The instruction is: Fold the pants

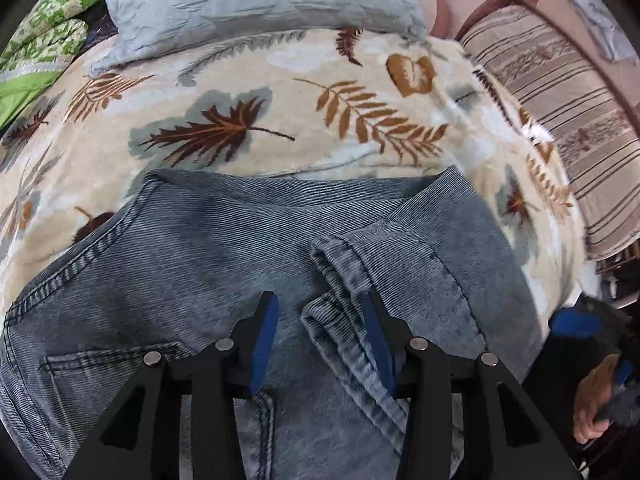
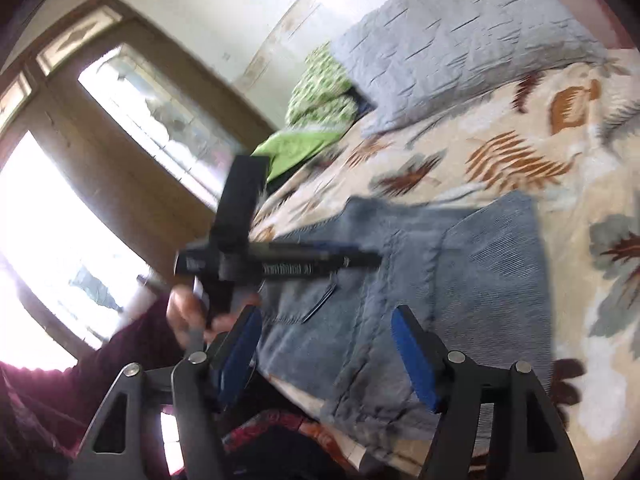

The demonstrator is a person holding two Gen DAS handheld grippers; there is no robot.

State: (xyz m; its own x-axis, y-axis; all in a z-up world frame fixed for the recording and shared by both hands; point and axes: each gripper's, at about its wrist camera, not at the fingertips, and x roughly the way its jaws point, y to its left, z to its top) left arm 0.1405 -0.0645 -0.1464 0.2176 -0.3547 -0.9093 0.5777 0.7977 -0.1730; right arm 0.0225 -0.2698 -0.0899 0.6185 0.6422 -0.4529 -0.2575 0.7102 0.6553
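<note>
Blue-grey denim pants lie folded on a leaf-print blanket. In the left wrist view my left gripper points down at them. Its blue pads stand apart on either side of a bunched hem fold without pressing on it. In the right wrist view my right gripper is open over the near edge of the pants, with nothing gripped. That view also shows the left gripper side-on above the denim, held by a hand in a dark red sleeve.
A grey-blue pillow lies at the head of the bed, with green patterned cloth to its left. A striped cushion borders the blanket on the right. A bright window in a brown frame stands beyond the bed.
</note>
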